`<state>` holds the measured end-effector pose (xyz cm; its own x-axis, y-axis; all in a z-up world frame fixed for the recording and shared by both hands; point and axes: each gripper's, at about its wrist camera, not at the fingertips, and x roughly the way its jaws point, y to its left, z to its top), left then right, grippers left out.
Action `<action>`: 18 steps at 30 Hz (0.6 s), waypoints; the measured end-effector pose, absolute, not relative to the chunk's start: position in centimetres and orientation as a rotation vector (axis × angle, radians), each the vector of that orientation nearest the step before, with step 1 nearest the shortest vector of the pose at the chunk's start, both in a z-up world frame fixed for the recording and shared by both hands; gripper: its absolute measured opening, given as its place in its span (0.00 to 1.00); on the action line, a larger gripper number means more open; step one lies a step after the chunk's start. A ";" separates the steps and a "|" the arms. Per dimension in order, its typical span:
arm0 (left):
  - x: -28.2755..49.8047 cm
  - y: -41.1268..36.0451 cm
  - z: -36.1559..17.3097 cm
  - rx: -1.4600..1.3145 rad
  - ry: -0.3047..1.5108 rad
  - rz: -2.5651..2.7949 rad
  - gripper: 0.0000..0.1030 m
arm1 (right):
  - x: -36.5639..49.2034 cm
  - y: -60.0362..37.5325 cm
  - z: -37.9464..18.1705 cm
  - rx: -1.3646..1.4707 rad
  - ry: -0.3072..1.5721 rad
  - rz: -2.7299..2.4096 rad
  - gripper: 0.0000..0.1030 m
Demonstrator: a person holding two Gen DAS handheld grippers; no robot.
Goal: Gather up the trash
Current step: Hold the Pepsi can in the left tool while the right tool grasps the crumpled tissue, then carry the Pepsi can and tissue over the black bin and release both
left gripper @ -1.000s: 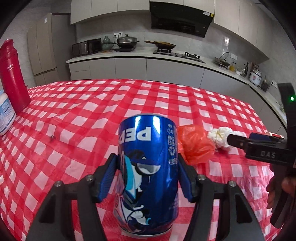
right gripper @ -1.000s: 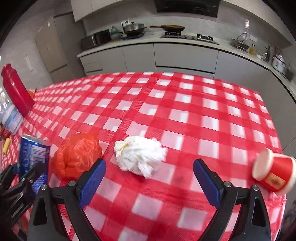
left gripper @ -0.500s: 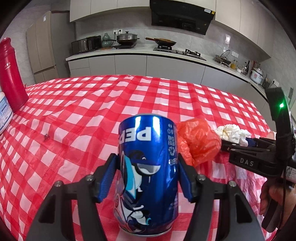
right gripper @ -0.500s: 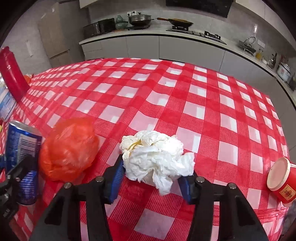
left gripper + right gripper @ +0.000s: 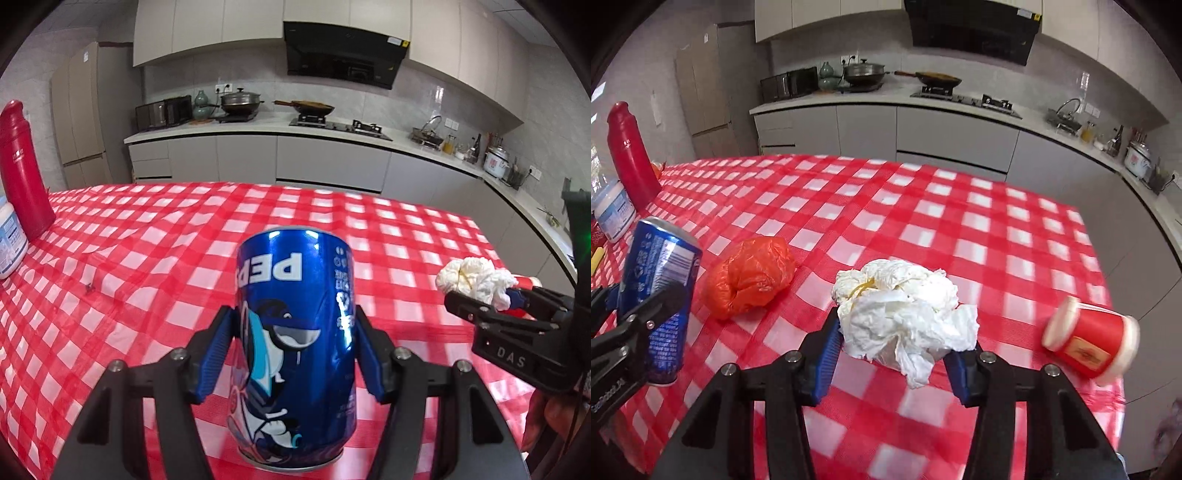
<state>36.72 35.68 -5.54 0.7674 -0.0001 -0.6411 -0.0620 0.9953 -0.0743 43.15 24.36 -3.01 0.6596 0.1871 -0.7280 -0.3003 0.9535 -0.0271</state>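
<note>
My left gripper [image 5: 295, 354] is shut on a blue Pepsi can [image 5: 295, 339], held upright above the red-checked tablecloth [image 5: 147, 258]. My right gripper [image 5: 892, 354] is shut on a crumpled white paper wad [image 5: 901, 299], lifted off the cloth. In the left wrist view the right gripper [image 5: 491, 299] shows at the right edge with the wad [image 5: 472, 277]. From the right wrist view the can [image 5: 657, 295] and left gripper sit at the left. An orange plastic bag [image 5: 750, 277] lies crumpled on the cloth between them. A red paper cup [image 5: 1089, 339] lies on its side at the right.
A tall red flask [image 5: 22, 170] and a white jar [image 5: 9, 243] stand at the table's left edge. Beyond the table runs a kitchen counter [image 5: 295, 129] with pots and a stove. The table's right edge [image 5: 1115, 295] drops off just past the cup.
The right gripper closed on the paper wad and lifted it off the cloth. The left gripper rose with the can, and the orange bag dropped out of the left wrist view.
</note>
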 end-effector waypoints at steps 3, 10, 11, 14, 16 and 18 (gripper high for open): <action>35.6 34.1 -5.0 -0.071 0.679 0.019 0.61 | 41.6 22.0 -2.0 -0.135 0.788 0.267 0.51; 34.5 30.1 -5.3 -0.060 0.686 -0.021 0.61 | 38.1 15.6 -0.7 -0.108 0.763 0.221 0.51; 34.3 29.1 -5.3 -0.053 0.685 -0.030 0.61 | 37.8 14.5 -0.6 -0.103 0.762 0.212 0.51; 33.9 26.0 -5.1 -0.039 0.678 -0.065 0.61 | 36.8 11.7 -0.3 -0.089 0.756 0.192 0.51; 33.6 24.5 -5.0 -0.030 0.676 -0.080 0.61 | 36.1 9.8 -0.1 -0.081 0.749 0.180 0.51; 33.2 22.6 -4.9 -0.021 0.674 -0.095 0.61 | 35.4 7.7 0.2 -0.071 0.744 0.169 0.51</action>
